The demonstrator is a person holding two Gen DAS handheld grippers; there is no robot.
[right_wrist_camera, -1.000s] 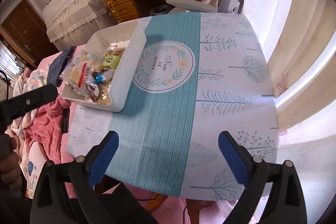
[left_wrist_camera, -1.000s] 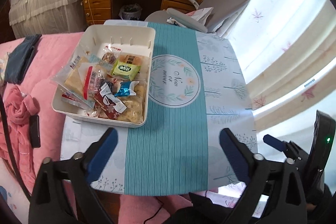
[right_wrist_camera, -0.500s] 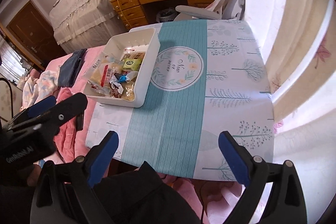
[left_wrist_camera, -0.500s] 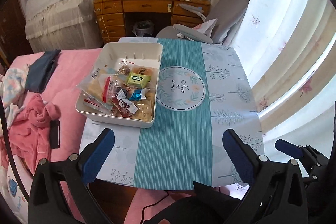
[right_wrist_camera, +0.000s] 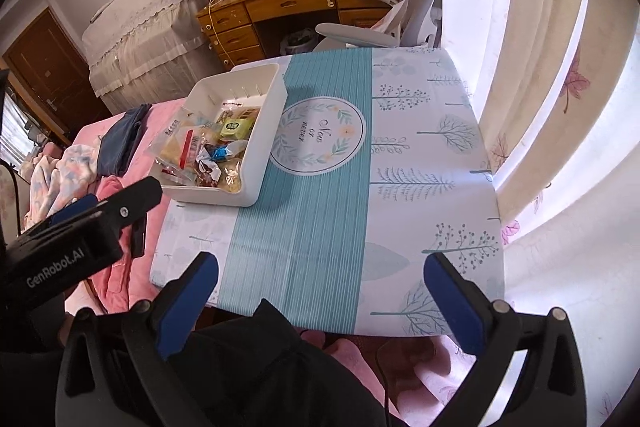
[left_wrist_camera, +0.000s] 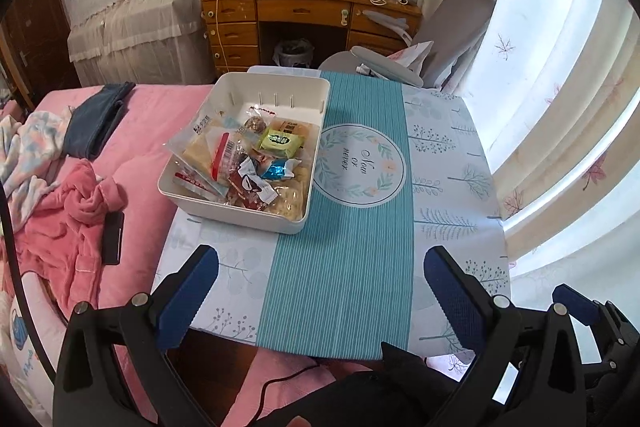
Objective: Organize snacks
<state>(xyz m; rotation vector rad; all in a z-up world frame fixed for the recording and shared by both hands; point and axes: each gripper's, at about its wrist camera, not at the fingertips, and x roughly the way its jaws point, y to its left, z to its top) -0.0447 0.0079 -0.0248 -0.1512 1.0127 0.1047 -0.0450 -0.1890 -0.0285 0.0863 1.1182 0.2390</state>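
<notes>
The snacks [left_wrist_camera: 248, 163] fill a white bin [left_wrist_camera: 236, 213] in the left wrist view's centre left, up and left of the left gripper [left_wrist_camera: 320, 291], whose jaws stand apart and empty. In the right wrist view the bin sits in the frame's left middle, farther from the equally spread right gripper [right_wrist_camera: 320, 295]; the left seems nearer.

**Daylight from the right, strong fisheye bend**

Lit by daylight through the curtains [left_wrist_camera: 560, 75], blown out to white glare along the right side in both views. Bright across the table [right_wrist_camera: 420, 155]; dimmer toward the door [right_wrist_camera: 44, 67] and far left. Soft shadow beside the white bin [left_wrist_camera: 248, 215]. Sharp at centre, heavily curved at the edges, black vignette in the corners. Slightly soft on the near blue fingers [left_wrist_camera: 188, 303].
</notes>
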